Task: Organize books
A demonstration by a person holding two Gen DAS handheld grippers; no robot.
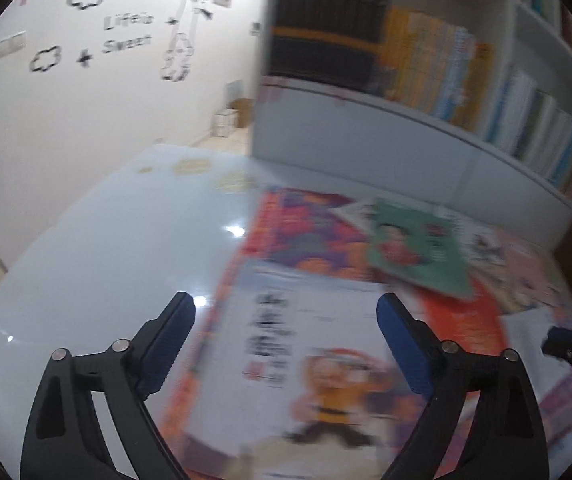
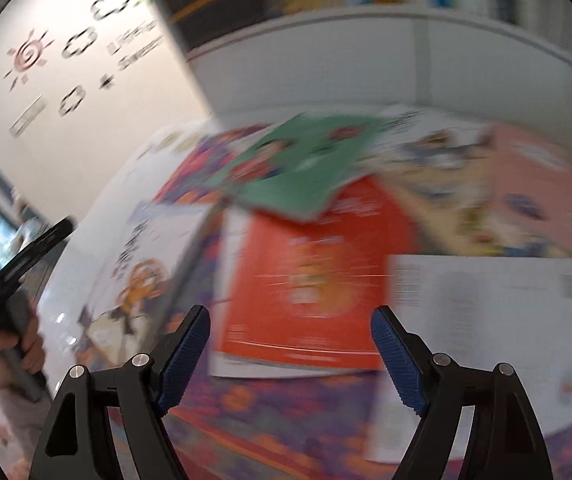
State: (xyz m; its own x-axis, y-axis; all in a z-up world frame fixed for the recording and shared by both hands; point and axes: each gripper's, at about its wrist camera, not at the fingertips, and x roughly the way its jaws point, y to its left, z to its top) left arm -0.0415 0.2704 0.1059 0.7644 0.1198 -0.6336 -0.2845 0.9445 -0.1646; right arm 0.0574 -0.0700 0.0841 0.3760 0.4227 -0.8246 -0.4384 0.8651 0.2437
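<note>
Several children's books lie scattered on a white table [image 1: 98, 248]. In the left wrist view my left gripper [image 1: 286, 308] is open above a white book with a cartoon figure [image 1: 302, 356]; a green book [image 1: 414, 252] lies beyond it on a red book [image 1: 462, 320]. In the right wrist view my right gripper [image 2: 290, 322] is open above the red book [image 2: 310, 280], with the green book [image 2: 306, 172] behind it, the white cartoon book [image 2: 146, 264] to the left and a white book [image 2: 482, 312] to the right. Both views are motion-blurred.
A white bookshelf [image 1: 426, 120] full of upright books stands behind the table. A purple-and-orange patterned mat [image 2: 270, 412] lies under the books. A white wall with decals [image 1: 98, 40] is to the left. The left gripper's handle and hand [image 2: 14, 280] show at the right view's left edge.
</note>
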